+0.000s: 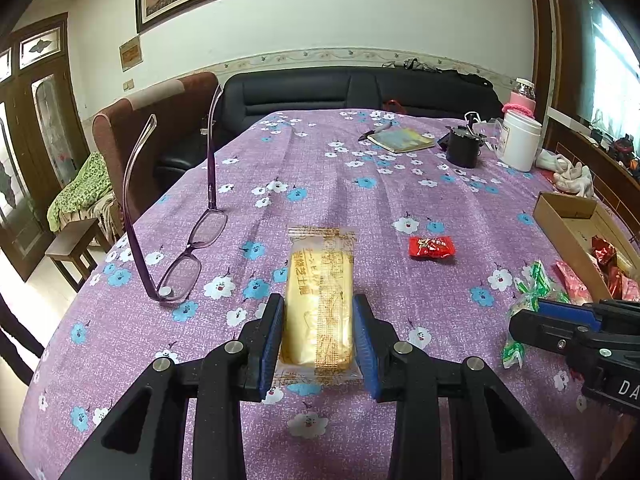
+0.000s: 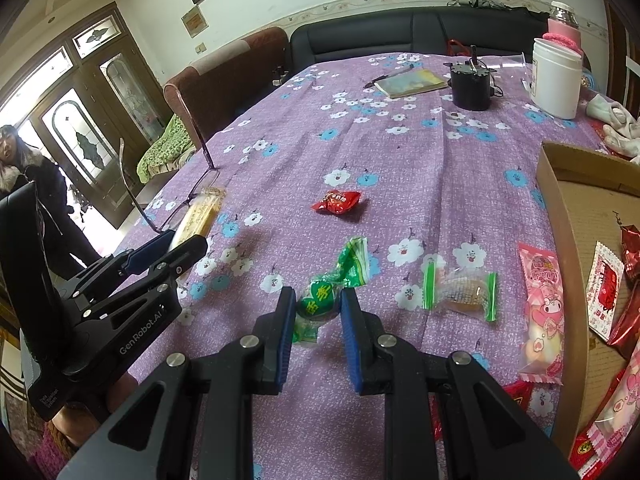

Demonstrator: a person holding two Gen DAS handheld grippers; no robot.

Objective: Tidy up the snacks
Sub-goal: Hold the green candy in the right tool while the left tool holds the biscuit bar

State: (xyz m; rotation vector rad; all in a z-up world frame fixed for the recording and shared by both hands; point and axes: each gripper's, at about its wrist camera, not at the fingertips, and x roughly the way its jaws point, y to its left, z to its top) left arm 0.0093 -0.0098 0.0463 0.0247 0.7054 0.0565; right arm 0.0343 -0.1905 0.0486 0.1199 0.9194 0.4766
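Note:
My left gripper [image 1: 319, 300] is shut on a long yellow cake packet [image 1: 320, 280], which points away over the purple flowered tablecloth [image 1: 360, 200]. In the right wrist view the left gripper [image 2: 186, 240] holds the yellow packet [image 2: 202, 212] tilted upward. My right gripper [image 2: 317, 294] is shut on a green-wrapped candy [image 2: 320, 304], whose twisted end sticks out past the pads. The left wrist view catches the right gripper [image 1: 528, 312] and the green-wrapped candy [image 1: 534, 280] at its right edge. A red candy [image 2: 337, 201] lies loose mid-table. A cardboard box [image 2: 560, 216] at right holds several red and pink packets.
A clear packet with green ends [image 2: 460, 292] and a pink packet [image 2: 540, 308] lie beside the box. Purple glasses [image 1: 188, 248] stand left of the yellow packet. A notebook [image 1: 402, 140], black pot [image 1: 464, 148] and white jar [image 1: 520, 144] sit at the back. A person [image 2: 28, 184] stands at left.

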